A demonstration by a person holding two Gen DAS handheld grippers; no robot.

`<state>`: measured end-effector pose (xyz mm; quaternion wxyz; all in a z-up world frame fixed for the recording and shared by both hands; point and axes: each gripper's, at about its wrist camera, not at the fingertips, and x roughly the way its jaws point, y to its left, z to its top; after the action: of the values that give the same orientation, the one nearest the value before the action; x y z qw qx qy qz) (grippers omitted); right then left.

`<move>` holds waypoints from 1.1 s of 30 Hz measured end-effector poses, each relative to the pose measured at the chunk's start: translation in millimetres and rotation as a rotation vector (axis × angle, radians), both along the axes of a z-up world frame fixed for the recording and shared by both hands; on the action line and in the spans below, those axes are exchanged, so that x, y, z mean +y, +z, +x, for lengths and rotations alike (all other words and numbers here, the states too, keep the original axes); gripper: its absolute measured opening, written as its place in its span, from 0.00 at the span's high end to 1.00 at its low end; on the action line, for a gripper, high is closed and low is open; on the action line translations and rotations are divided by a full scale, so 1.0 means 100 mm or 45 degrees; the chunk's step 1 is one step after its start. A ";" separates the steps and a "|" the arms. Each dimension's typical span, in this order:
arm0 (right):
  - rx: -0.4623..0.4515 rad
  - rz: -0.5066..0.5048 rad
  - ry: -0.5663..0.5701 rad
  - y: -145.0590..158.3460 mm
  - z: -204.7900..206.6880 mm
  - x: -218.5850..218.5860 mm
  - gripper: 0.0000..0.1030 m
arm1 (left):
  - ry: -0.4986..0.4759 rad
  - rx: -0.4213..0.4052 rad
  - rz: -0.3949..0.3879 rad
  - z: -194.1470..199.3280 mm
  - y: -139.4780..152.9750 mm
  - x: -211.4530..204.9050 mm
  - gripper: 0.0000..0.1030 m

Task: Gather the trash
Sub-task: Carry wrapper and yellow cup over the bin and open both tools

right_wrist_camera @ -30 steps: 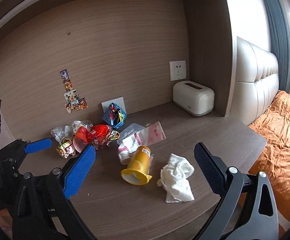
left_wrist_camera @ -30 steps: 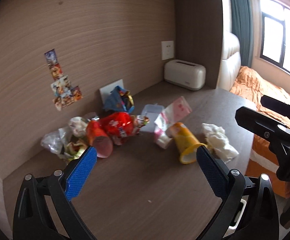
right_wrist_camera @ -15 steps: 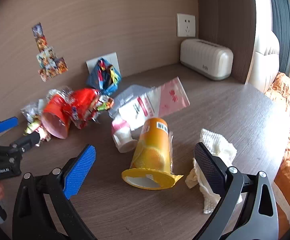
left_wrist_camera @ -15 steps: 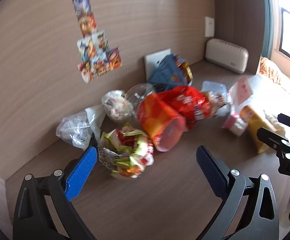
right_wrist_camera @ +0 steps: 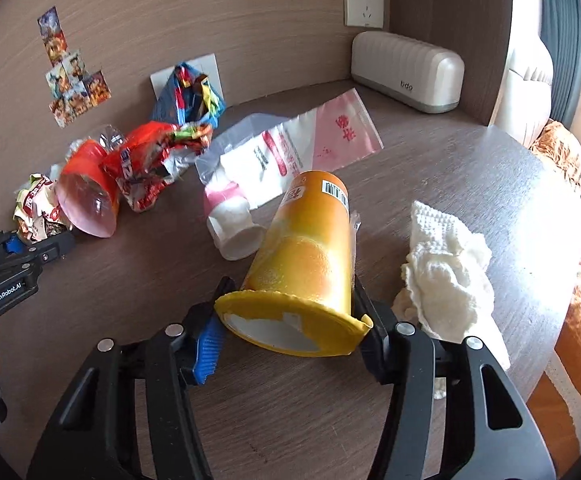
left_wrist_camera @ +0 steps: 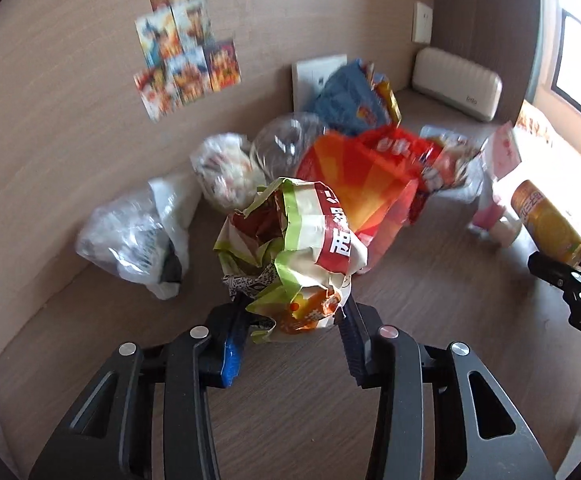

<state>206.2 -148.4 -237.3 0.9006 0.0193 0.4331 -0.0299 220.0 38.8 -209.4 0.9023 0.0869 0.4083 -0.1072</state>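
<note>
On the surface (right_wrist_camera: pixel 430 152), left gripper (left_wrist_camera: pixel 290 334) has just closed on a light, crushable wrapper (left_wrist_camera: pixel 290 256); right gripper (right_wrist_camera: pixel 290 330) has just closed on a thin, dentable cup (right_wrist_camera: pixel 306 248) near its rim.

Matt wood-grain worktop (right_wrist_camera: pixel 450 168); glossy orange paper cup (right_wrist_camera: pixel 306 252); crinkled paper wrapper (left_wrist_camera: pixel 294 248) — printed; rough white knitted cloth (right_wrist_camera: pixel 446 276); clear plastic bag (left_wrist_camera: pixel 130 236) — shiny.

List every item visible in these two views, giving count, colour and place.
crumpled green-and-white paper wrapper: one, far left, between left fingers
orange plastic cup: one, on its side, beside wrapper
red snack bag: one, mid-pile
blue snack bag: one, against wall
tall yellow paper cup: one, on its side, between right fingers
white crumpled tissue: one, right
cream ribbed box: one, back corner
left gripper: black, jaws just closing
right gripper: black, jaws just closing
</note>
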 end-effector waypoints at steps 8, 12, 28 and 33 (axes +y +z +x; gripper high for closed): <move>-0.150 0.005 0.058 0.54 -0.31 0.03 0.44 | -0.041 -0.117 0.022 -0.40 0.50 -0.20 0.61; -0.214 0.011 0.049 0.79 -0.49 -0.11 0.44 | -0.119 -0.149 -0.005 -0.70 0.72 -0.47 0.61; -0.240 -0.040 -0.273 1.01 -1.80 -1.44 0.44 | -0.651 -0.065 -0.123 -1.70 0.66 -2.42 0.60; -0.167 -0.005 -0.409 0.76 -2.16 -1.90 0.44 | -0.821 0.025 -0.110 -1.96 0.27 -3.03 0.60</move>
<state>-9.4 -338.4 -161.7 0.9106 0.0885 0.3648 -0.1728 23.9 -264.1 -182.4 0.8207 0.1725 0.3636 -0.4055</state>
